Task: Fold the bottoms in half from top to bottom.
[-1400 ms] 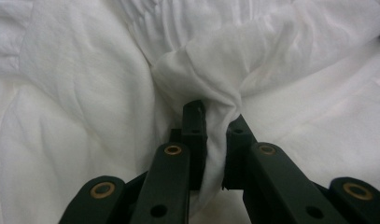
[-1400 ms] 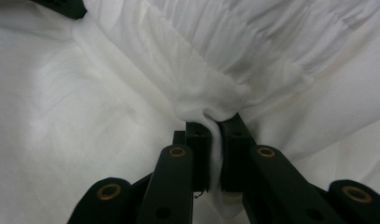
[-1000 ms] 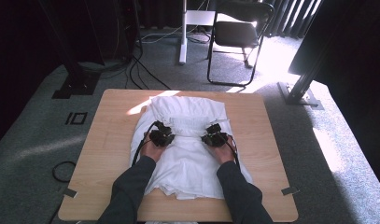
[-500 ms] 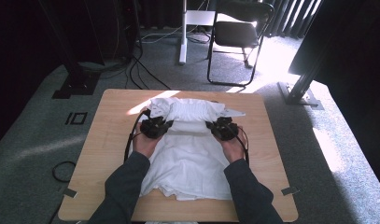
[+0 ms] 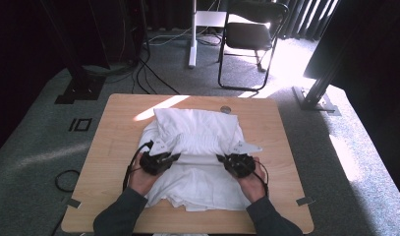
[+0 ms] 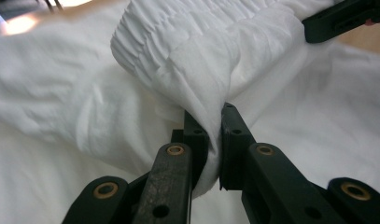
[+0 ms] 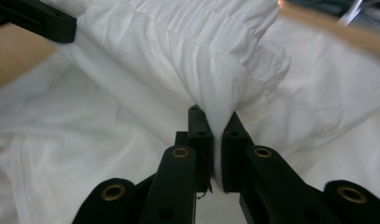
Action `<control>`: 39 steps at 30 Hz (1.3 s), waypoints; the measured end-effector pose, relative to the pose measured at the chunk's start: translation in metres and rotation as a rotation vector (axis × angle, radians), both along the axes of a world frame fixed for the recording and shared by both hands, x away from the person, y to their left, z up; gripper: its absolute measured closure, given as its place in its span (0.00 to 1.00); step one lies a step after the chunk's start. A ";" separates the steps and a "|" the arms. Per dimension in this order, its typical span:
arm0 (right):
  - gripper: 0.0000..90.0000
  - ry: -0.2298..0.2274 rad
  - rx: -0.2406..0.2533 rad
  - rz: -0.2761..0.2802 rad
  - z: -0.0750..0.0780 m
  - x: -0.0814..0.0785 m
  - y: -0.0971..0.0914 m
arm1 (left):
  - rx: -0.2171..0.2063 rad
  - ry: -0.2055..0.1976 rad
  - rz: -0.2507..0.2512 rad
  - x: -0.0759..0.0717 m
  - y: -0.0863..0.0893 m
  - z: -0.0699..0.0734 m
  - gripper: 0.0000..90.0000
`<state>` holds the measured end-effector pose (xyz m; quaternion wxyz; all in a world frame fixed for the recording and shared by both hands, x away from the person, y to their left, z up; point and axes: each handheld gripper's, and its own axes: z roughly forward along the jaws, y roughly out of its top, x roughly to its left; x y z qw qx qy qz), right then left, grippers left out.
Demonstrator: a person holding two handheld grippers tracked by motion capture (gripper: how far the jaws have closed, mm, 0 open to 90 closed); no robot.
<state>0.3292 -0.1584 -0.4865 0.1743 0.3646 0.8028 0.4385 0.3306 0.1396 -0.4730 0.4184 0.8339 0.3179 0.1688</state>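
cloth (image 5: 197, 157), white and rumpled, lies spread over the middle of the wooden surface (image 5: 109, 162), and both tongs have hold of it. the left tongs (image 5: 172, 158) are closed tight on a pinched fold of the cloth; in the left gripper view that fold (image 6: 214, 140) runs down between the two black jaws with hardly any gap. the right tongs (image 5: 222, 160) are clamped the same way, a thin ridge of the cloth (image 7: 216, 140) squeezed between the jaws in the right gripper view. the two tongs sit near each other, tips turned inward, with a gathered, finely creased band of the cloth stretched between them and rising beyond their tips. the rest of the cloth spreads out under and behind both tongs, toward the person's sleeves.

no brand, label or writing can be read on the cloth or the tongs. a small round grey thing (image 5: 226, 109) lies on the surface beyond the cloth, well past the right tongs, too small to make out. the person's forearms are cut off by the bottom edge of the high view, and the hands hide much of each gripper body. how many layers the cloth has cannot be told. beyond the surface, far ahead of the tongs, stands a black folding chair (image 5: 251, 37) in a patch of sun.
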 end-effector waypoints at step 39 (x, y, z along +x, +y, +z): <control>0.91 0.197 0.063 -0.100 -0.039 0.069 0.000 | -0.108 0.259 0.113 0.064 0.007 -0.050 0.97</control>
